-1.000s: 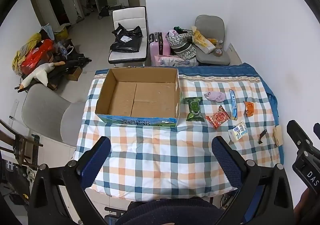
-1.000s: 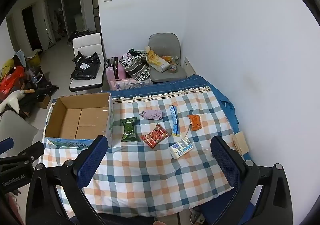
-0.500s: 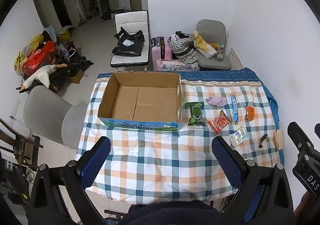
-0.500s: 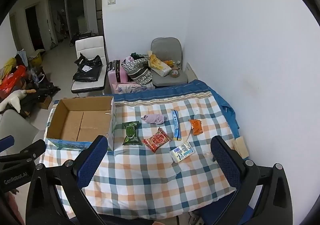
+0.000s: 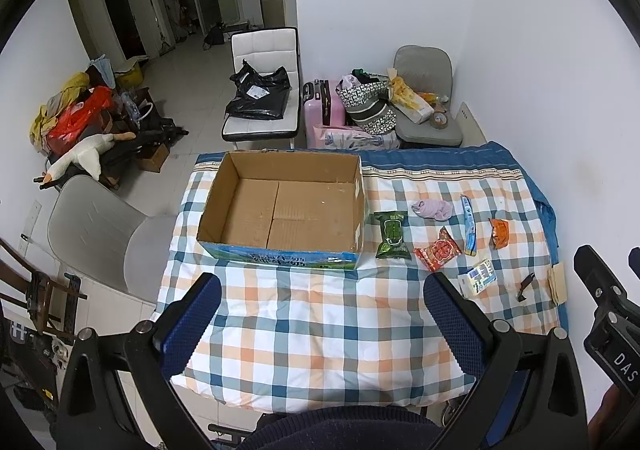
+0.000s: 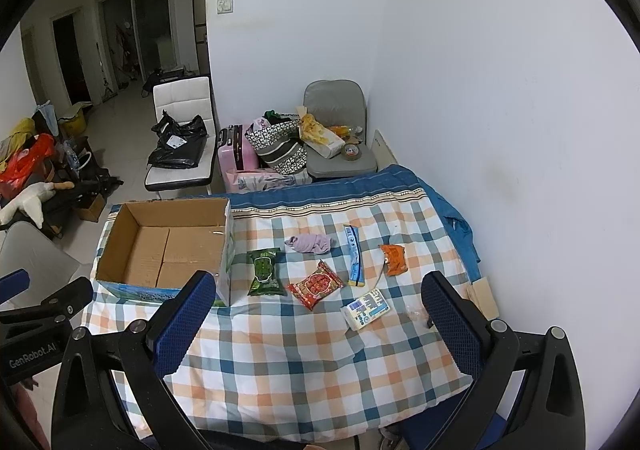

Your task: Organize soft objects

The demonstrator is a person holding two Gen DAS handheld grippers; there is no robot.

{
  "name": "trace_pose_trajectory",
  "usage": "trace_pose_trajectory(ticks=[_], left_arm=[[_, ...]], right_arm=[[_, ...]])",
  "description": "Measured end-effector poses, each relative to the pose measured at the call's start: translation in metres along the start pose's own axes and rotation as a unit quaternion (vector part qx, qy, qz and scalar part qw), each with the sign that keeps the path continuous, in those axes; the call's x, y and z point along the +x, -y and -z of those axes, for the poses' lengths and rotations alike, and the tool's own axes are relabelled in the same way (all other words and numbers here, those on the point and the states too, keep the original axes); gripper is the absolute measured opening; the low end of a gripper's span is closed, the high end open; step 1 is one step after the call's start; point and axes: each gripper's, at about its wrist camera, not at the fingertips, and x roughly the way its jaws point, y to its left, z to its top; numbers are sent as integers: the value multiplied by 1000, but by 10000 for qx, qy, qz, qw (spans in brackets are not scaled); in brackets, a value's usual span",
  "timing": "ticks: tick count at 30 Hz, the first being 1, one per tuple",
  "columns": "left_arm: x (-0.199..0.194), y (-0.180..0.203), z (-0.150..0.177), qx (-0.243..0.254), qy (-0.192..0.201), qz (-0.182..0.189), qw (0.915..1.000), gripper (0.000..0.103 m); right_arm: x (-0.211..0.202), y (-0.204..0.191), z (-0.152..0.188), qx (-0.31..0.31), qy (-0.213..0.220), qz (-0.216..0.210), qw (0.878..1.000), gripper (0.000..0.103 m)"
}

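Note:
An empty cardboard box (image 5: 280,206) (image 6: 164,246) stands on the checked tablecloth (image 5: 320,310) at the left. To its right lie a green packet (image 5: 392,234) (image 6: 264,272), a red packet (image 5: 438,250) (image 6: 316,284), a lilac cloth (image 5: 432,208) (image 6: 308,242), a blue tube (image 5: 468,224) (image 6: 354,254), an orange packet (image 5: 499,232) (image 6: 394,258) and a white pack (image 5: 478,277) (image 6: 366,308). My left gripper (image 5: 320,314) and right gripper (image 6: 320,314) are open and empty, held high above the table's near edge.
A small black item (image 5: 524,286) and a tan pad (image 5: 558,282) lie at the table's right edge by the white wall. Chairs (image 5: 264,90), a pink suitcase (image 5: 324,106) and bags stand behind the table. A grey chair (image 5: 108,234) stands at the left.
Both grippers have risen and drawn back a little, so the table looks smaller and farther. Nothing on the table has moved.

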Motion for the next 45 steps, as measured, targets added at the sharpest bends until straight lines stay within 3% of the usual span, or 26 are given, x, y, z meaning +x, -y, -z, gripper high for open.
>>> trace_pose_trajectory(ticks=[45], left_arm=[[-4,2,-4,-11,78,6,10000,103]], right_arm=[[-6,-3,-2,34,64,18,10000,103]])
